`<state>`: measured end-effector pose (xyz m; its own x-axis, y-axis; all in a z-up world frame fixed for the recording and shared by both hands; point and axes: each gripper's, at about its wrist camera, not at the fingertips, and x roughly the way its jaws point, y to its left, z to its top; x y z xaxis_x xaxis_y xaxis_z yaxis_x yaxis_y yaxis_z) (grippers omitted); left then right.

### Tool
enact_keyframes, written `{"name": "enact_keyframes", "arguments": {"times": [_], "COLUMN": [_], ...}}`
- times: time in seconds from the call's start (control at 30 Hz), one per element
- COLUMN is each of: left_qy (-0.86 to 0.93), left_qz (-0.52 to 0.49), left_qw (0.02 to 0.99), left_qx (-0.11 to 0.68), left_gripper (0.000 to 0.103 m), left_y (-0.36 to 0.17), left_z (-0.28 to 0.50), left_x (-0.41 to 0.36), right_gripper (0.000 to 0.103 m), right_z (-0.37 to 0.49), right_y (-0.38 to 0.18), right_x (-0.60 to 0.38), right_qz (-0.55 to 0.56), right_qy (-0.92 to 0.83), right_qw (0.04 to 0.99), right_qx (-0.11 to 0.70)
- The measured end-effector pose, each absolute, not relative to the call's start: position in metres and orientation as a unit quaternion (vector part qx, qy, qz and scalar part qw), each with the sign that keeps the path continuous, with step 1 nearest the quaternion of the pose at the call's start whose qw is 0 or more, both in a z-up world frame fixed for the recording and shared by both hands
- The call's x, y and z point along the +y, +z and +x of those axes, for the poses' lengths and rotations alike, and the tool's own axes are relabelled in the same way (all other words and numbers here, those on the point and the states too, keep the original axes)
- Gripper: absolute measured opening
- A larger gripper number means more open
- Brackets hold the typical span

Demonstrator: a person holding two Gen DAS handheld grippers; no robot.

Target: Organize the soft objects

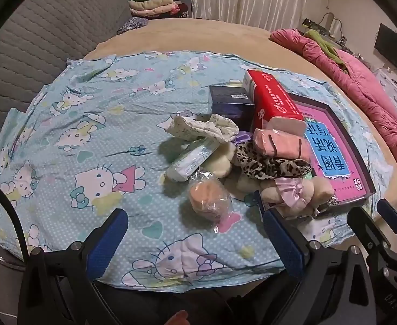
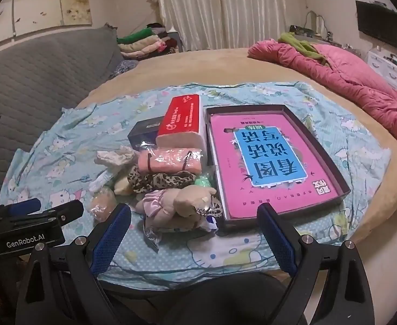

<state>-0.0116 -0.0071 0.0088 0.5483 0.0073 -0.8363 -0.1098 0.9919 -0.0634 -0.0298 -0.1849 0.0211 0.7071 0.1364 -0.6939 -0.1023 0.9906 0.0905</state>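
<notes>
A heap of soft things lies on the cartoon-cat cloth [image 1: 90,124]. It holds a red tissue pack [image 1: 274,103], a wrapped pink towel [image 1: 279,142], a leopard scrunchie [image 1: 263,165], a beige plush toy [image 2: 187,203], a white patterned cloth [image 1: 201,128] and a wrapped orange puff [image 1: 209,196]. My left gripper [image 1: 193,212] is open, just short of the puff, with nothing between its pads. My right gripper [image 2: 193,208] is open too, in front of the plush toy [image 1: 293,189], touching nothing.
A dark box lid [image 2: 341,189] holding a pink book [image 2: 268,159] sits right of the heap. A dark blue box [image 1: 229,101] stands behind it. A pink quilt [image 2: 360,81] lies far right, folded clothes [image 1: 155,2] at the back, and a grey padded headboard [image 1: 41,43] on the left.
</notes>
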Motion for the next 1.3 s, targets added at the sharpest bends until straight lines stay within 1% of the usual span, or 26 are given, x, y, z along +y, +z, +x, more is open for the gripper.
{"name": "enact_keyframes", "arguments": {"times": [1.3], "left_qy": [0.021], "left_qz": [-0.050], "left_qw": [0.878], "left_qx": [0.476], "left_gripper": [0.101], "left_y": [0.0053], "left_z": [-0.0141], "left_x": [-0.0143], "right_gripper": [0.094], "right_z": [-0.0300], "right_y": [0.0202], "right_x": [-0.1882], "right_qz": [0.021], "right_qy": [0.056], "right_qw": [0.923], "right_qx": [0.381]}}
